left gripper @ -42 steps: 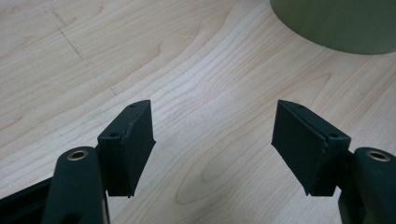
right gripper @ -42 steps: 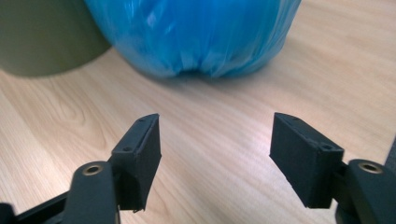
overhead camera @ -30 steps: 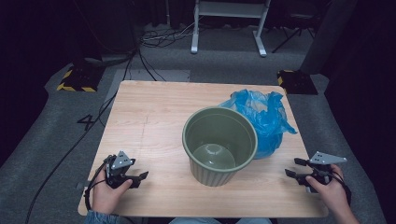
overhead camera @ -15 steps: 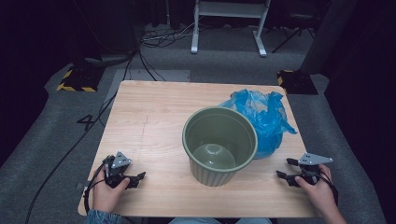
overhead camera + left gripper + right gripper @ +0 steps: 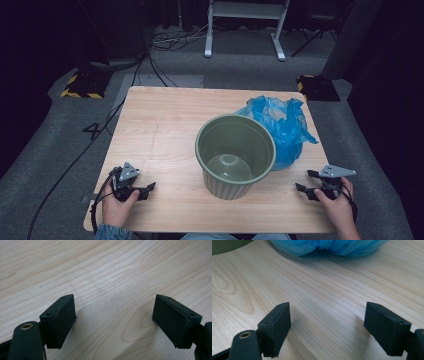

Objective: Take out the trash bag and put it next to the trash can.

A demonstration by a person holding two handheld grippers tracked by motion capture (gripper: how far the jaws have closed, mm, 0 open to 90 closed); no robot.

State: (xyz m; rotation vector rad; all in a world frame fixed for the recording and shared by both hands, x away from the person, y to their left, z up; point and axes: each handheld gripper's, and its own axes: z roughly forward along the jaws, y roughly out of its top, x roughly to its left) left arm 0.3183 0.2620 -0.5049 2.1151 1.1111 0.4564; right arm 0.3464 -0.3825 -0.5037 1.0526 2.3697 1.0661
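The left gripper [image 5: 150, 189] lies low at the near left corner of the pale, wood-grained table [image 5: 160, 125]; its jaws, seen close in the left gripper view [image 5: 113, 322], have just been opening and stand spread wide with nothing but bare board between them; toward the middle stands the ribbed olive-green plastic flower pot [image 5: 235, 156], upright, round, tapering to its base and empty; touching its far right side sits a crumpled blue plastic bag [image 5: 282, 125], thin, glossy and creased; at the near right edge the right gripper [image 5: 302, 181] rests pointing toward pot and bag, its jaws likewise just opened wide on nothing [image 5: 327, 326]. By my judgement this is the start, before any reach; next, the right gripper would need to advance and pinch the bag's slack film.
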